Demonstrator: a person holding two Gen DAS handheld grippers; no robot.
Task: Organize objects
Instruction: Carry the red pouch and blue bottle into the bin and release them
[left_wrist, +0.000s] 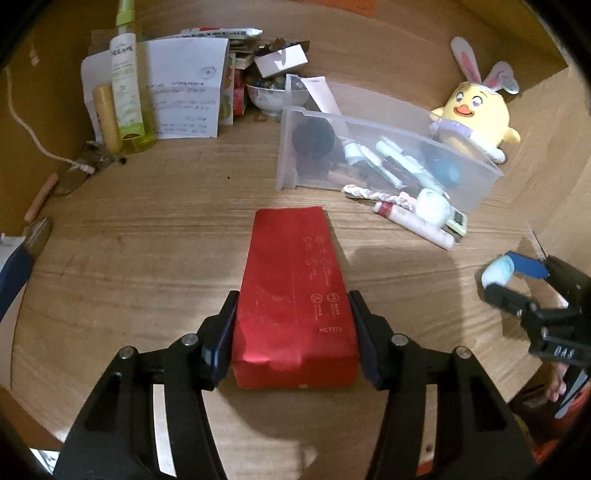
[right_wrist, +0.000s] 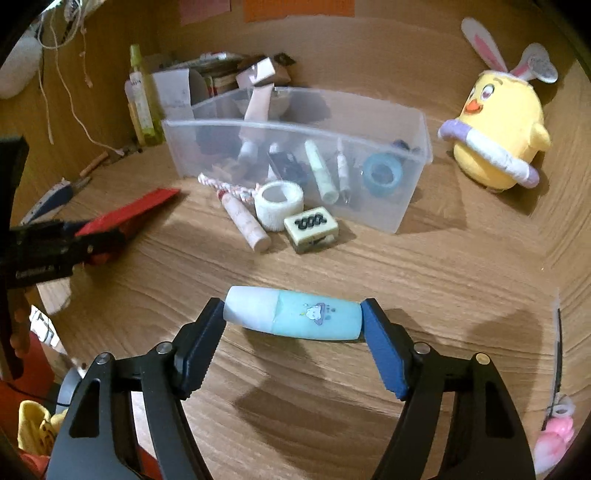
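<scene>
The left gripper (left_wrist: 293, 332) is closed on the near end of a long red box (left_wrist: 295, 288), which is held at both sides by the pads and points toward 12 o'clock over the wooden worktop (left_wrist: 147, 240). The right gripper (right_wrist: 293, 317) is closed on a small blue tube (right_wrist: 295, 314) with a white cap; the tube lies crosswise between the pads, cap at 9 o'clock. Whether the two objects are lifted or rest on the worktop cannot be told for certain.

At 1 o'clock from the red box a clear plastic bin (left_wrist: 369, 122) stands, and several small things are already inside it: tubes, pens, a blue tape roll (right_wrist: 382, 171). The task is judged to be partly done. Just in front of the bin, outside it, some objects are left: a pink tube (right_wrist: 245, 221), a white bandage roll (right_wrist: 279, 201), a twisted cord (right_wrist: 225, 186) and a small block with a black pattern (right_wrist: 312, 229). A yellow plush chick (right_wrist: 498, 136) sits near the bin at 2 o'clock. The two held objects are probably to be placed next.
</scene>
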